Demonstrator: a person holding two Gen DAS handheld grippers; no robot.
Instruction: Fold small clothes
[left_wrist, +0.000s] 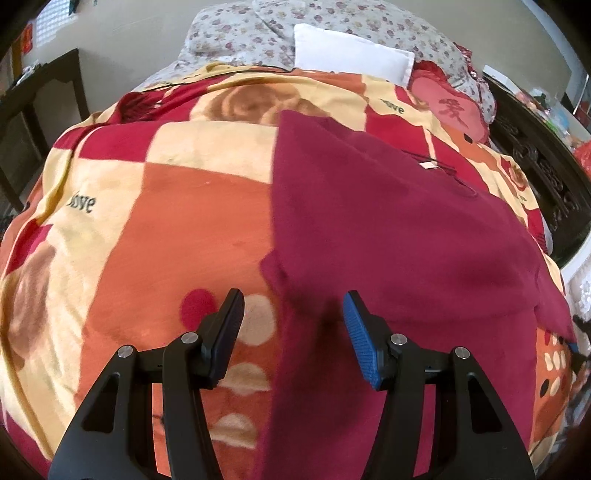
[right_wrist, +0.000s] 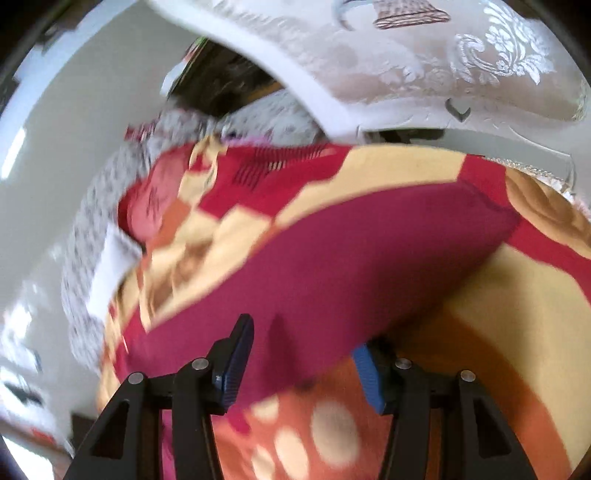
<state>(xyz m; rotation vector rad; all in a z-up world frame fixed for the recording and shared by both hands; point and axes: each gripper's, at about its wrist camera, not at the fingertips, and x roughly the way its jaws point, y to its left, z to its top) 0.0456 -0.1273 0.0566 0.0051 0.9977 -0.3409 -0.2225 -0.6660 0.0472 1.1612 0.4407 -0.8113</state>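
A dark red garment (left_wrist: 388, 236) lies flat on a patterned orange, red and cream blanket (left_wrist: 177, 206) on a bed. My left gripper (left_wrist: 293, 306) is open just above the garment's left edge, which runs between its fingers. In the right wrist view, which is blurred, the same garment (right_wrist: 332, 266) spreads across the blanket (right_wrist: 480, 314). My right gripper (right_wrist: 303, 339) is open with the garment's near edge between its fingers; the cloth covers the tip of the blue right finger (right_wrist: 369, 376).
A white pillow (left_wrist: 351, 51) and floral bedding (left_wrist: 258, 33) lie at the head of the bed. A dark carved wooden frame (left_wrist: 535, 177) stands at the right, a dark table (left_wrist: 40, 96) at the left. A white embroidered cloth (right_wrist: 424, 62) hangs beyond the bed.
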